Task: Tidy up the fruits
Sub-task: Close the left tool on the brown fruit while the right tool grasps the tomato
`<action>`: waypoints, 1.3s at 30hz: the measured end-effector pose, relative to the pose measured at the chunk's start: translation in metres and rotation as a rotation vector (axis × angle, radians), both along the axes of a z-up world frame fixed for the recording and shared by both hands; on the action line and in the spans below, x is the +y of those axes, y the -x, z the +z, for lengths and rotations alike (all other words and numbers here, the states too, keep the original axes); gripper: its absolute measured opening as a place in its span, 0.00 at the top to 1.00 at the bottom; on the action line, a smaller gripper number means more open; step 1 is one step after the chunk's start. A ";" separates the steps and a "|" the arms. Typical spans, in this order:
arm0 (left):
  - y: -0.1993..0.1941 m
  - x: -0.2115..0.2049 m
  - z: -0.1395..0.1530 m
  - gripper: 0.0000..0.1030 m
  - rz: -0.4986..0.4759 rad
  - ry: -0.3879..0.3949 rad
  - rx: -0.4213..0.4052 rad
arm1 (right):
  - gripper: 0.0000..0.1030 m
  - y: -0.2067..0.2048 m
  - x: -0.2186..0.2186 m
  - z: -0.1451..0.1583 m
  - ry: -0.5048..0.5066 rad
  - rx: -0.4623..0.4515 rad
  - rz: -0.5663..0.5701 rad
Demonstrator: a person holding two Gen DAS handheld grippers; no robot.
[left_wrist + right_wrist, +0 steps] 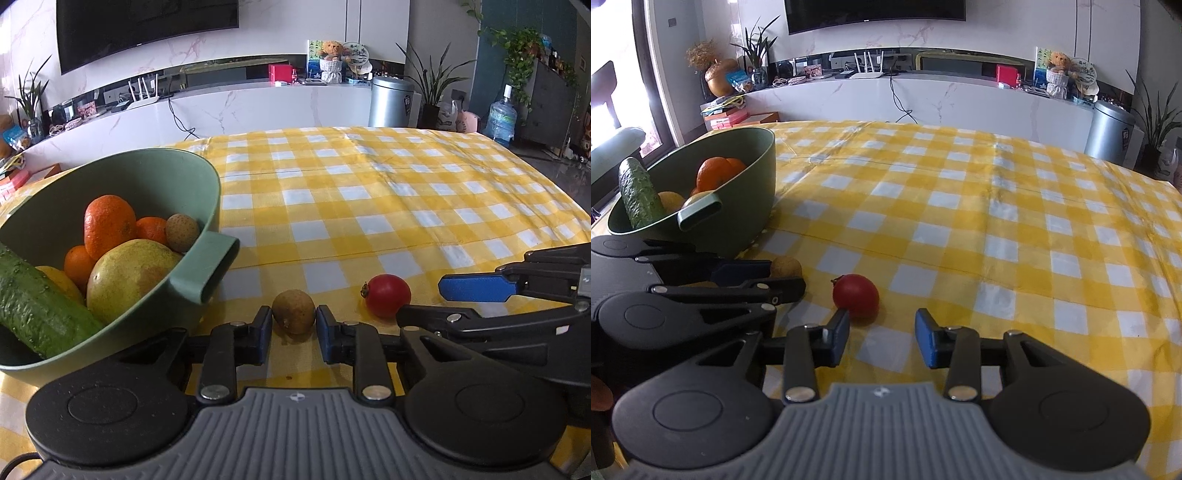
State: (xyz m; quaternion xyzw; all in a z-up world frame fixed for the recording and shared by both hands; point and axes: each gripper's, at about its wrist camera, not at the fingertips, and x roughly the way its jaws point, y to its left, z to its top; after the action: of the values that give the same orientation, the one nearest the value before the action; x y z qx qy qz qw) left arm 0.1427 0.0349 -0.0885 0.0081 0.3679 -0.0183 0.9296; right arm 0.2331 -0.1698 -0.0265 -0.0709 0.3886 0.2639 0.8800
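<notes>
Fruit first: a small brown longan (294, 312) sits on the yellow checked tablecloth (369, 206) at the lower centre of the left wrist view, clamped between the blue pads of the left gripper (294, 325), whose jaws stand narrow and pressed against both its sides. Just to its right lies a red cherry tomato (856, 295), near the lower centre of the right wrist view. The right gripper (882, 334) hovers over it with jaws partly apart; its left pad is just beside the tomato, perhaps touching, while the right pad stands clear, so nothing is held there. To the left of both, a green bowl (207, 192) fills the left side of the frame, already holding oranges (109, 225), a pear (129, 277), a cucumber (33, 306) and another longan (182, 232).

The step in hand appears to be lifting the longan into the bowl. It would go best with a straight lift clear of the bowl's handle (214, 269), then a low release among the fruit so it does not bounce out. The tomato's round skin may roll unless the right jaws centre on it.
</notes>
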 end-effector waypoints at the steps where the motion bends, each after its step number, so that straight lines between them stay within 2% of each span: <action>1: 0.002 0.002 0.003 0.73 0.005 0.014 -0.001 | 0.64 0.001 0.002 0.000 0.005 -0.010 0.007; 7: 0.011 0.010 0.011 0.73 0.047 0.030 0.012 | 0.64 0.005 0.011 0.000 0.017 -0.057 0.053; 10: 0.012 0.013 0.017 0.73 0.050 0.063 0.009 | 0.64 0.002 0.013 -0.002 0.017 -0.064 0.051; 14: 0.012 0.010 0.019 0.73 0.050 0.044 0.011 | 0.64 -0.001 0.016 -0.005 0.018 -0.061 0.049; 17: 0.010 0.013 0.018 0.73 0.060 0.061 0.024 | 0.65 -0.003 0.018 -0.007 0.013 -0.060 0.050; 28: 0.008 0.015 0.018 0.73 0.057 0.075 0.040 | 0.77 -0.006 0.023 -0.012 0.008 -0.037 0.061; 39: 0.011 0.011 0.025 0.73 0.040 0.064 0.032 | 0.78 -0.005 0.019 -0.009 -0.018 -0.015 0.042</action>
State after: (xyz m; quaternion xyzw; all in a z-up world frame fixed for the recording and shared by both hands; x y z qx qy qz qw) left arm 0.1318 0.0458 -0.0632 -0.0293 0.3820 -0.0118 0.9236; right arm 0.2384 -0.1510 -0.0356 -0.0729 0.3781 0.2852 0.8777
